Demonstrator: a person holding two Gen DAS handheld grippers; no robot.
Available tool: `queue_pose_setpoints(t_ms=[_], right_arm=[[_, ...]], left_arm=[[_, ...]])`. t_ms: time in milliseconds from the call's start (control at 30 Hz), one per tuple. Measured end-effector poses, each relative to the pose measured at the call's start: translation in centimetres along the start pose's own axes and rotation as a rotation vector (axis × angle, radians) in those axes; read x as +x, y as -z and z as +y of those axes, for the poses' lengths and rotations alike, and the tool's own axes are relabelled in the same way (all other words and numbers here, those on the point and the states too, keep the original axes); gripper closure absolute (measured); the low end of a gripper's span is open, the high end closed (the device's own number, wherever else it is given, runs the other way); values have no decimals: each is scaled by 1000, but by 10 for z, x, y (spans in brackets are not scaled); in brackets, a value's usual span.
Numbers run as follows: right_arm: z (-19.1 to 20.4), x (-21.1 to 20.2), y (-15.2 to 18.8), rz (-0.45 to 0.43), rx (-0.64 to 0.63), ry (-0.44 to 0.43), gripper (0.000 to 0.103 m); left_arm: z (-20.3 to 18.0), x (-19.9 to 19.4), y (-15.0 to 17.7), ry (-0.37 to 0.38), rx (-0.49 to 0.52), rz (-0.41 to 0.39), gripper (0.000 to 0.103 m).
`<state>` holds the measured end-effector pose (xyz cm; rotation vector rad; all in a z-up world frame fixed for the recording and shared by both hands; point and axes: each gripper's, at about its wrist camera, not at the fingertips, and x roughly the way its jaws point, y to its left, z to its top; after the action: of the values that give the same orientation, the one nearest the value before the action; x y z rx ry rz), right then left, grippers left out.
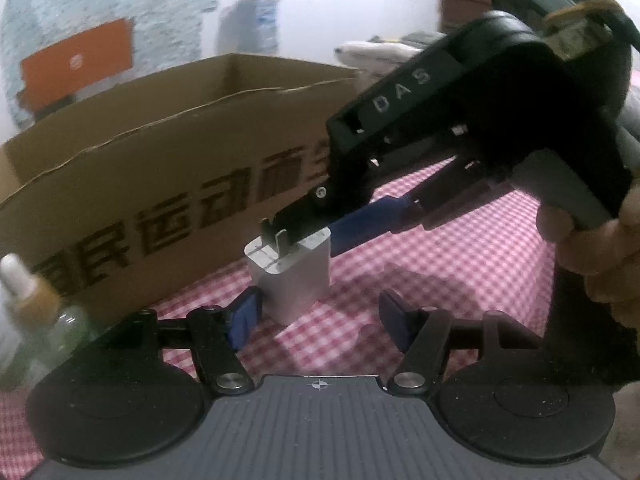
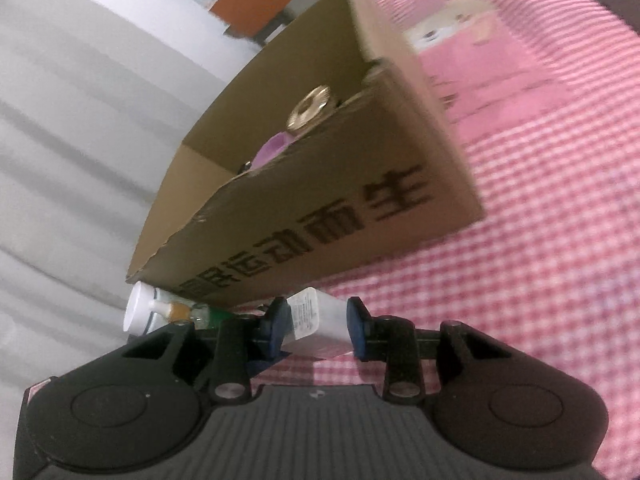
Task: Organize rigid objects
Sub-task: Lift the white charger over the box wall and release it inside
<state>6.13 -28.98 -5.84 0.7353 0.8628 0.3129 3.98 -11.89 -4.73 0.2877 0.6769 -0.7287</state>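
Hovering low over the checked cloth [image 1: 420, 248], my left gripper [image 1: 320, 320] has its blue pads spread apart, and the white charger [image 1: 294, 276] stands between them nearer the left pad, at about 11 o'clock from the gap's middle. My right gripper [image 1: 304, 216] reaches in from 2 o'clock and sits over the charger's top by its metal prongs [image 1: 276, 240]. From its own camera, that right gripper [image 2: 318, 326] has the charger [image 2: 316, 316] between its pads [image 2: 358, 328], though I cannot tell whether they press on it. A cardboard box [image 1: 160, 168] with dark printed characters stands just behind, at 12 o'clock. Inside it [image 2: 400, 128] I see a brass ring [image 2: 310, 112] and something purple [image 2: 274, 148]. A small dropper bottle [image 1: 28, 304] stands at 9 o'clock.
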Motion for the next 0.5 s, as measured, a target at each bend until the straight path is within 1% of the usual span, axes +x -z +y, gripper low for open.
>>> queue_pose_setpoints(t_ms=[133, 233, 333, 500], right_arm=[[-8, -6, 1, -20, 29, 0, 67], [-7, -5, 1, -29, 17, 0, 66], [-8, -2, 1, -31, 18, -13, 66], [-14, 1, -1, -21, 33, -43, 64]], left_arm=[[-5, -3, 0, 2, 18, -9, 38], [-3, -10, 1, -26, 20, -23, 38], [6, -5, -6, -48, 10, -15, 39], [15, 12, -19, -51, 0, 7, 47]])
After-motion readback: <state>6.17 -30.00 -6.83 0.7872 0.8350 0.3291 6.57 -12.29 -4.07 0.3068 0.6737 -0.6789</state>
